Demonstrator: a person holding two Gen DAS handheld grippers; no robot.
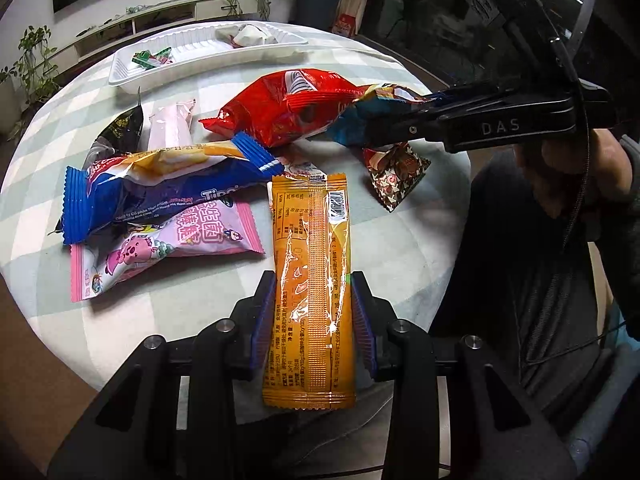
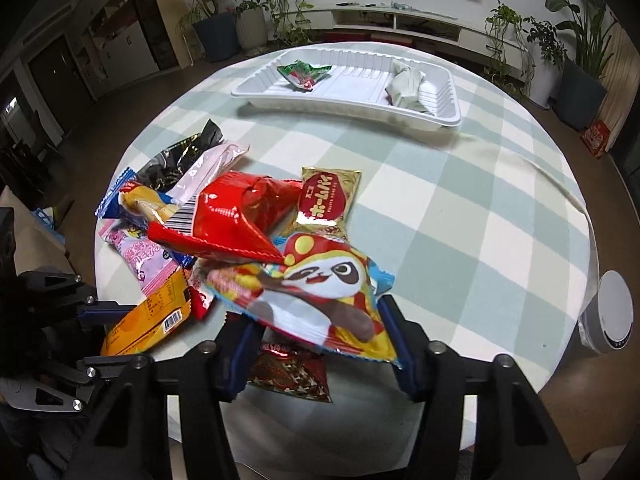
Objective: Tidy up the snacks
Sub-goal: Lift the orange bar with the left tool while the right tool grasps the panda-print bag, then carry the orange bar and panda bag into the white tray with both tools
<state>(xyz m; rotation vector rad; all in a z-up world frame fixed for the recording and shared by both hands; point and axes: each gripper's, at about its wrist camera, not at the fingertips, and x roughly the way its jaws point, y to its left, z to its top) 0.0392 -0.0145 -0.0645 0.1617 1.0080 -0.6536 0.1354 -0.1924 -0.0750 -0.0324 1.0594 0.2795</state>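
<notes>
In the left wrist view, the left claw (image 1: 313,312) sits at the bottom centre of the frame, pinching a long orange sachet (image 1: 310,280) by its two long edges; the sachet lies along the claw's line with its printed back up, a hold that should let it be carried flat and lengthwise. Beyond it, across the middle of the frame, the loose snacks lie heaped on the checked desk (image 1: 400,248): a blue wafer pack (image 1: 168,192) overlapping a pink pig-print pack (image 1: 168,256), a red bag (image 1: 292,108) behind them, and a small brown patterned packet (image 1: 396,176) to the right. At the upper left stands the white tray (image 1: 124,76), already holding a green sweet and a pale wrapper, so it is probably where the snacks are being gathered. From the right edge the right claw (image 1: 360,120) reaches into the heap, its tips at a crinkled blue-edged wrapper. In the right wrist view, the right claw (image 2: 320,340) fills the bottom of the frame with a bright panda-print packet (image 2: 320,300) between its blue pads (image 2: 390,320); the jaws stand partly closed around it, but the packet hides the left pad's face, so I cannot tell whether they press on it yet. The packet is glossy, tilted, and rests over the heap, with the red bag (image 2: 236,216) and a gold-and-red pack (image 2: 326,200) just above it. The tray (image 2: 448,116) lies at the top centre, well apart from the heap.
</notes>
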